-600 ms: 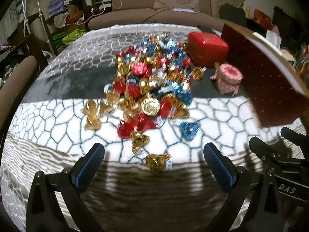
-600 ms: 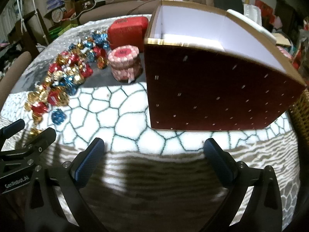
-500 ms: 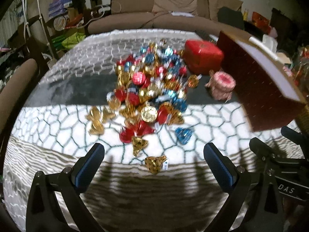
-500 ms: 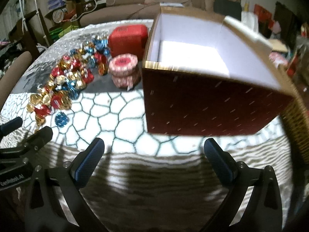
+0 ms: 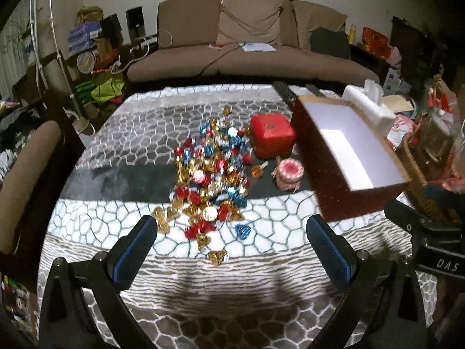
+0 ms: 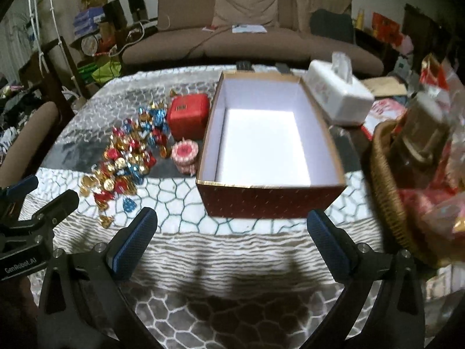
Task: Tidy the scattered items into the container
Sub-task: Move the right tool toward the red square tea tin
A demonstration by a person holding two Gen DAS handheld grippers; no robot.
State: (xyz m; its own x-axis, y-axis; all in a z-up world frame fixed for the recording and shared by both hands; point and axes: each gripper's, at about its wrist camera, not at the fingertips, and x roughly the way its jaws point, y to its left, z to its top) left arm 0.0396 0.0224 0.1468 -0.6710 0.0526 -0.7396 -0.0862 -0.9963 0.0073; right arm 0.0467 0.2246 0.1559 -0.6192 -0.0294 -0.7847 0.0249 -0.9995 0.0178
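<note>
Left and right wrist views over a desk point(image 5: 87, 241) covered by a cloth with a cracked-stone pattern. The left gripper point(image 5: 232, 244) hung above the near edge, its blue-padded jaws spread wide and released, nothing between them. Ahead of it lay a heap of foil-wrapped candies point(image 5: 210, 171) in red, gold and blue, the nearest gold candy point(image 5: 217, 257) lying apart from the heap, between the jaws and just beyond their tips. Farther ahead and to its right sat a red square tin point(image 5: 271, 135) and, nearer, a small pink round packet point(image 5: 289, 173), both just beside the heap. The right gripper point(image 6: 232, 240) was likewise released and empty. Directly ahead of it stood the container, a dark red cardboard box point(image 6: 273, 202) with a white interior, open at the top and with nothing visible inside. A white tissue box point(image 6: 338, 99) stood beyond the box's far right corner, and a wicker basket point(image 6: 386, 197) lay to the gripper's right.
</note>
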